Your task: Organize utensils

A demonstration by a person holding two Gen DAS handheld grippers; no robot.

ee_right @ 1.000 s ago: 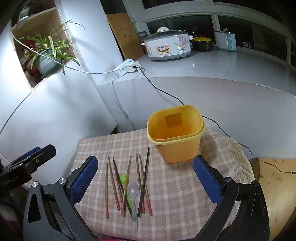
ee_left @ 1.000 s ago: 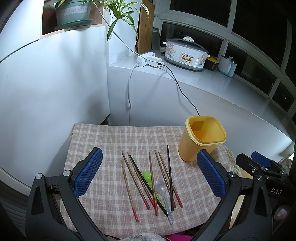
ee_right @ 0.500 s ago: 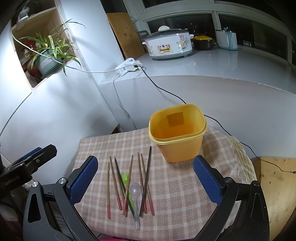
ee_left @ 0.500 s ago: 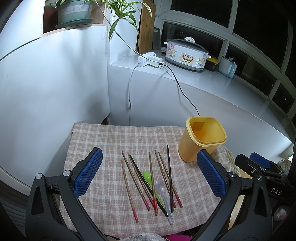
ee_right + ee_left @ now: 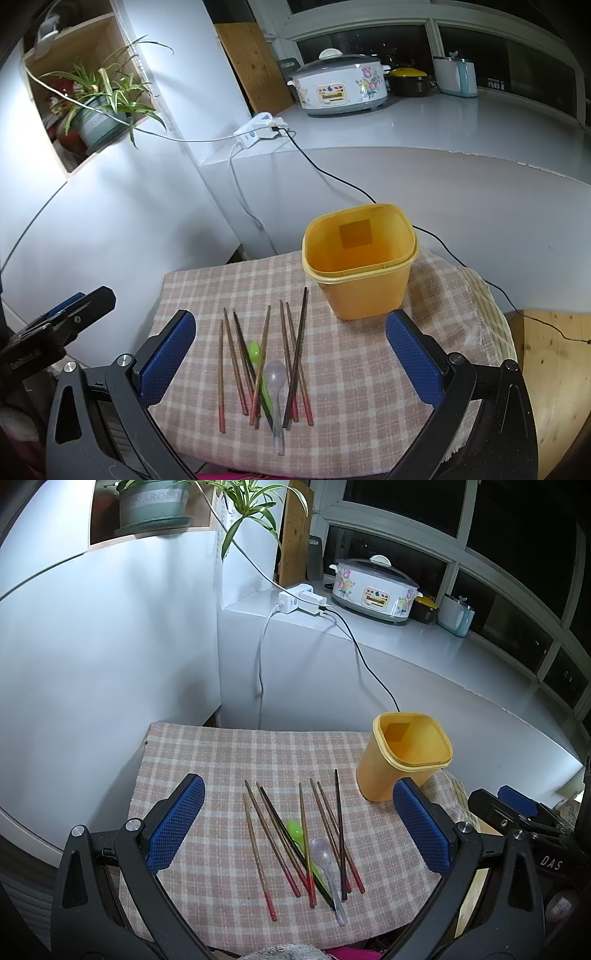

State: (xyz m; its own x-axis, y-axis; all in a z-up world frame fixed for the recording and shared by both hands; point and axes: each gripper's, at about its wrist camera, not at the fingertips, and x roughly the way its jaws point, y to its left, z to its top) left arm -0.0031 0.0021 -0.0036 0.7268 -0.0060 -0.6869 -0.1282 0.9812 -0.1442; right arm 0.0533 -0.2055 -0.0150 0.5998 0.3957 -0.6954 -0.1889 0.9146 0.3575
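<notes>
Several brown chopsticks with red tips (image 5: 280, 843) (image 5: 236, 365), a green spoon (image 5: 295, 829) (image 5: 255, 350) and a clear spoon (image 5: 323, 851) (image 5: 276, 376) lie in a loose row on a checked cloth (image 5: 221, 760) (image 5: 362, 362). An empty yellow container (image 5: 402, 760) (image 5: 364, 262) stands upright at the cloth's far right. My left gripper (image 5: 295, 819) is open and empty above the near side of the utensils. My right gripper (image 5: 291, 343) is open and empty, also above them. Each gripper shows at the edge of the other's view.
A white wall rises to the left. Behind the cloth is a white counter (image 5: 424, 642) with a rice cooker (image 5: 373, 590) (image 5: 340, 88), a power strip (image 5: 299, 600) and trailing cables. A potted plant (image 5: 96, 107) sits in a wall niche. A wooden surface (image 5: 546, 369) lies right.
Both grippers have drawn back and risen slightly; the scene shifts a little in each view. The utensils and the container have not moved.
</notes>
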